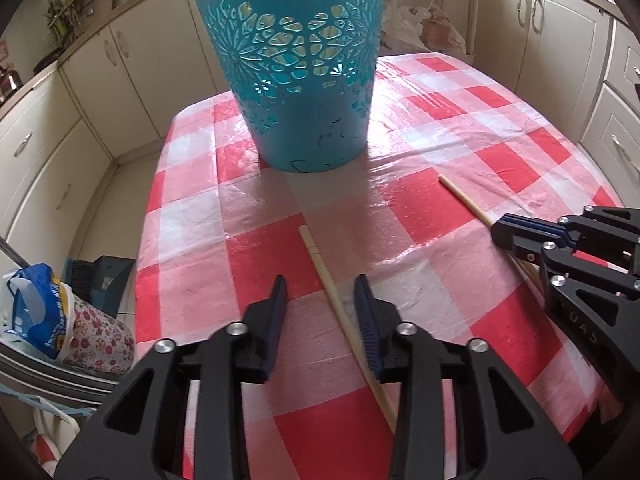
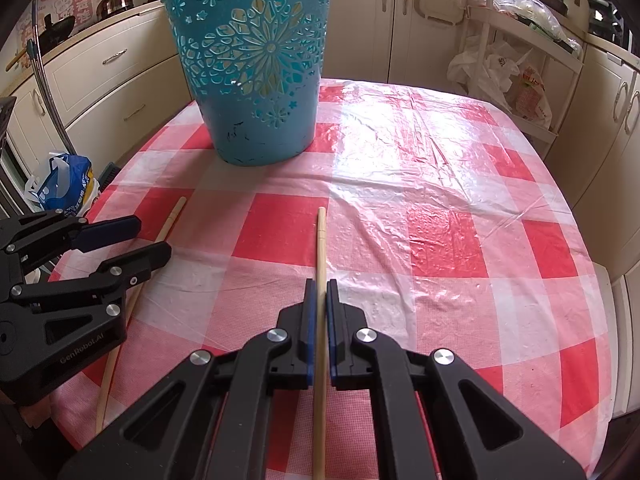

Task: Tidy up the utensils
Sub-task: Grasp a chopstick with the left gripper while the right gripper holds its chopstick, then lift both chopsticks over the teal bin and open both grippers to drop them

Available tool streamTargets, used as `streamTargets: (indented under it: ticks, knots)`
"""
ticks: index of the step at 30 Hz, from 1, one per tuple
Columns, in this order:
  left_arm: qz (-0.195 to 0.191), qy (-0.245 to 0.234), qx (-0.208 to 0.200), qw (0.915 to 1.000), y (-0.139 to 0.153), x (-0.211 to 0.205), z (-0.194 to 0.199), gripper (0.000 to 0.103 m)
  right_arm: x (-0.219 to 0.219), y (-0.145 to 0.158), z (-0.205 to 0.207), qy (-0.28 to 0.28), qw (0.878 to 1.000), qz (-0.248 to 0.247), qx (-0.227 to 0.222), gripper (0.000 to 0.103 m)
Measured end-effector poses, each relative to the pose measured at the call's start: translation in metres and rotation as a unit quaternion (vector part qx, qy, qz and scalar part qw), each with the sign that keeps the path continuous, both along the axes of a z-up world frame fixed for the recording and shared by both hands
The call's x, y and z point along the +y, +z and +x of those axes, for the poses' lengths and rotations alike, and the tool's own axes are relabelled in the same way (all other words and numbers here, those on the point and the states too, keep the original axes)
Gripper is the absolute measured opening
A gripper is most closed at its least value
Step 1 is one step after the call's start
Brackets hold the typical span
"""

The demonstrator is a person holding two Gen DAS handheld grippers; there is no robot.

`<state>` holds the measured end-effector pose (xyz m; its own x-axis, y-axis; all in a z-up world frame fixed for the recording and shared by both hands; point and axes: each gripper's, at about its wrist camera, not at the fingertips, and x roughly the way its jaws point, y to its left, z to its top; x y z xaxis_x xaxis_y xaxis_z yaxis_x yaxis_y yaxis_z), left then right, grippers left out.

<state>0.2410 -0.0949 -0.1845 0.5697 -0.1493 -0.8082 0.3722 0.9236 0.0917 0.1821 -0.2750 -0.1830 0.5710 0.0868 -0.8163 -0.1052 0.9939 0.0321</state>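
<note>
Right wrist view: we grip one chopstick (image 2: 321,280) between the nearly closed pads of our right gripper (image 2: 319,280), in front of the blue basket (image 2: 256,76).

Two chopsticks in all, one basket, two grippers. Our left gripper (image 1: 320,292) is spread wide around the second chopstick (image 1: 320,268), which lies flat on the checked tablecloth (image 1: 460,128) near the basket's base, not yet clenched. We judge the job barely begun: neither chopstick is in the basket, though its inside is hidden from us.
</note>
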Motion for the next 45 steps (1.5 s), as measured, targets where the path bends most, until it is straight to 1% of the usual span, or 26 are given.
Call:
streamTargets:
  ticks: [4,5,19,22,28,32,36,41,45]
  knots:
    - [-0.001,-0.013,0.000,0.9999,0.000,-0.005,-0.003,0.010,0.000,0.000,0.000,-0.001,1.000,0.003,0.000,0.006]
    - [0.000,-0.015,-0.001,0.9999,0.000,-0.007,-0.004,0.009,-0.001,0.000,0.000,-0.001,1.000,0.003,0.000,0.006]
    - [-0.003,-0.020,-0.006,0.9998,-0.001,-0.007,-0.005,0.006,-0.001,0.001,-0.001,-0.002,1.000,0.005,0.000,0.006]
    - [-0.005,-0.019,-0.005,0.9998,-0.001,-0.007,-0.006,0.005,-0.003,0.000,0.000,-0.004,1.000,0.016,0.002,0.006]
    - [-0.009,-0.020,-0.003,0.9997,0.000,-0.007,-0.009,0.005,-0.011,0.000,0.001,-0.013,0.999,0.051,0.007,0.006]
    - [-0.012,-0.022,-0.006,0.9997,0.002,-0.007,-0.012,0.005,-0.017,-0.001,0.000,-0.021,0.996,0.090,0.013,0.006]
    - [-0.014,-0.021,-0.009,0.9996,0.006,-0.006,-0.014,0.005,-0.021,-0.001,-0.002,-0.027,0.992,0.118,0.018,0.006]
    - [-0.019,-0.019,-0.013,0.9996,0.009,-0.003,-0.016,0.005,-0.027,-0.002,-0.002,-0.033,0.986,0.164,0.025,0.006]
    - [-0.036,-0.014,-0.023,0.9990,0.014,0.004,-0.018,0.005,-0.033,0.001,-0.003,-0.037,0.978,0.205,0.023,0.006]
